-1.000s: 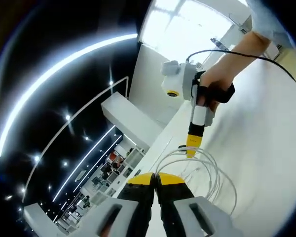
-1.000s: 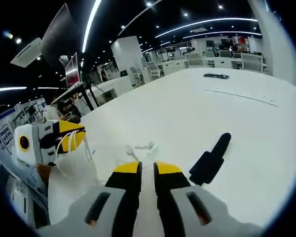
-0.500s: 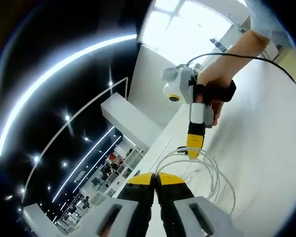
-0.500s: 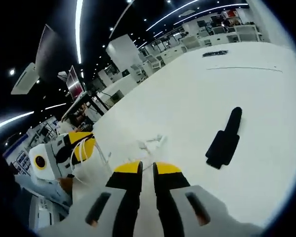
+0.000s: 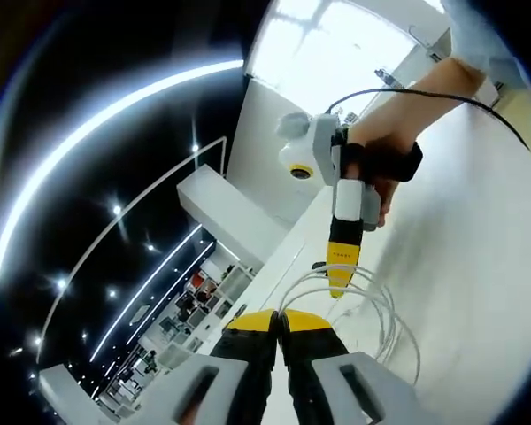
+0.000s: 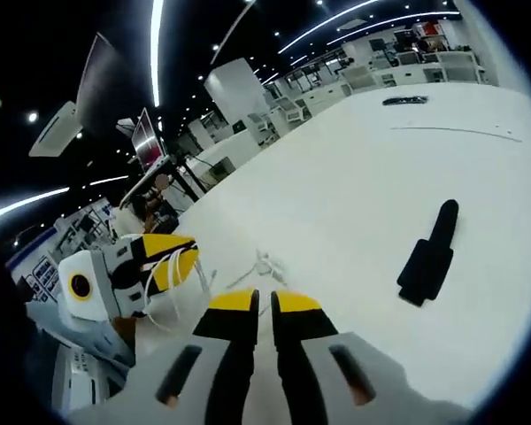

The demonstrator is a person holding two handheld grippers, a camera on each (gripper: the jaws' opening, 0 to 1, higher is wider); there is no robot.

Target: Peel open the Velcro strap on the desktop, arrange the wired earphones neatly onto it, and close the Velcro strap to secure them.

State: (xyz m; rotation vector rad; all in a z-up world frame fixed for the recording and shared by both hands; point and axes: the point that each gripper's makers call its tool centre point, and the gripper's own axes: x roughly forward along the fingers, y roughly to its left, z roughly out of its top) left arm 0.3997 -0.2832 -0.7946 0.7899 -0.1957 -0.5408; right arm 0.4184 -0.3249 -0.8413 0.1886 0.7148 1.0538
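The white earphone cable (image 5: 377, 310) hangs in several loops from my left gripper (image 5: 279, 320), whose jaws are shut on it. From the right gripper view, the loops (image 6: 179, 270) drape over the yellow jaws of the left gripper (image 6: 164, 262) at the left. My right gripper (image 6: 254, 302) has its jaws shut, just short of the earbuds (image 6: 264, 265) on the white table (image 6: 354, 195). In the left gripper view a hand (image 5: 385, 146) holds the right gripper (image 5: 338, 286) with its tip at the loops. The black Velcro strap (image 6: 430, 255) lies flat to the right, apart from both grippers.
A small dark object (image 6: 404, 100) and a thin line (image 6: 460, 133) lie far back on the table. Desks and monitors (image 6: 149, 140) stand beyond the table's left edge. A black cable (image 5: 425, 96) runs from the right gripper over the person's arm.
The right gripper has drawn closer to the left gripper and the cable loops. In the right gripper view the strap sits further right as the camera turned. Both grippers stay shut.
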